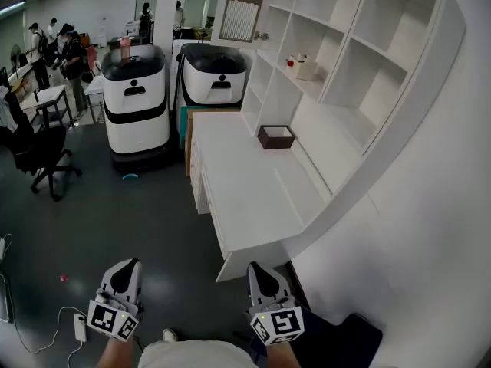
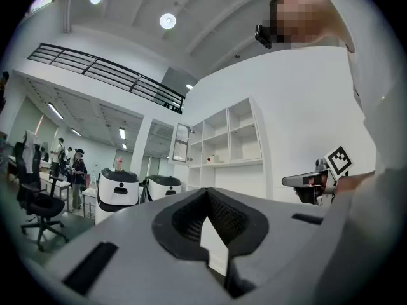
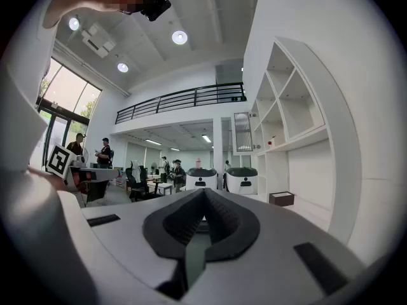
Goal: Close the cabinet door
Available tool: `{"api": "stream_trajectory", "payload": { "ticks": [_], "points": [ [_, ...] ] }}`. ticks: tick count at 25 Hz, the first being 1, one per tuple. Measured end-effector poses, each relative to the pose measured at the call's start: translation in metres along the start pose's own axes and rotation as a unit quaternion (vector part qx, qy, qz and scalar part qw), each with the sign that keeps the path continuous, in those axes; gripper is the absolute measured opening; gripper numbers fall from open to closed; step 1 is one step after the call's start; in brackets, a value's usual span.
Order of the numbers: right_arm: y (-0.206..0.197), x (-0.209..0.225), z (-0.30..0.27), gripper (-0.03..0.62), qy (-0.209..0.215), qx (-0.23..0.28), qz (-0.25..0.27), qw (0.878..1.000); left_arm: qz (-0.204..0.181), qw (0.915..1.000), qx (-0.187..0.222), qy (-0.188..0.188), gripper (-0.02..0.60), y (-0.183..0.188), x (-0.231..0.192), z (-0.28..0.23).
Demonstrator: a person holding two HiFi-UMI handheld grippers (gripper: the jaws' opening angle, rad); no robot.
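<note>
Cabinet door (image 1: pixel 244 8) stands open at far end of white shelf unit (image 1: pixel 347 67); left gripper (image 1: pixel 127 268) and right gripper (image 1: pixel 256 270) low, well apart from it; jaws together, empty.

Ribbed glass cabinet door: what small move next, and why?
Probably step forward beside the white desk: the ribbed glass cabinet door stands open at its far end, while the left hand-held gripper and right hand-held gripper sit far short of it.
</note>
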State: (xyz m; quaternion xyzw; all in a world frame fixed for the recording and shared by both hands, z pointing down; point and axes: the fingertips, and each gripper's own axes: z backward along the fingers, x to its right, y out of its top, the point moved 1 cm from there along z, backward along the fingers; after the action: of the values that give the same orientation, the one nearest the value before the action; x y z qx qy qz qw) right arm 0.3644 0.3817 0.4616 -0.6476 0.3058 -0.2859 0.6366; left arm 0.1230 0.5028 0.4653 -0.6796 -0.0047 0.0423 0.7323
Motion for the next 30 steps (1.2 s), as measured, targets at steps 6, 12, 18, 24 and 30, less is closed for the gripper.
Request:
{"api": "stream_trajectory", "payload": {
  "ticks": [6,12,18,24,30],
  "points": [
    [-0.005,-0.001,0.003,-0.003,0.000,-0.002,-0.005,1.000,-0.003,1.0000,0.001,0.002,0.006,-0.001,-0.001,0.000],
    [-0.009,-0.003,0.008,-0.003,0.030,0.003,-0.048,0.998,-0.007,0.9991,0.030,0.031,0.006,0.011,-0.008,0.003],
    [-0.012,0.005,0.013,-0.003,0.029,0.001,-0.044,0.999,0.009,0.9986,0.042,0.032,0.102,0.017,-0.010,-0.009],
    [-0.017,0.024,0.021,-0.003,0.025,0.002,-0.053,0.998,0.001,0.9974,0.046,0.056,0.289,0.019,-0.012,-0.018],
    [-0.031,0.038,0.008,-0.003,0.042,-0.011,-0.056,0.997,0.006,0.9951,0.048,0.087,0.344,0.010,-0.025,-0.023]
  ]
}}
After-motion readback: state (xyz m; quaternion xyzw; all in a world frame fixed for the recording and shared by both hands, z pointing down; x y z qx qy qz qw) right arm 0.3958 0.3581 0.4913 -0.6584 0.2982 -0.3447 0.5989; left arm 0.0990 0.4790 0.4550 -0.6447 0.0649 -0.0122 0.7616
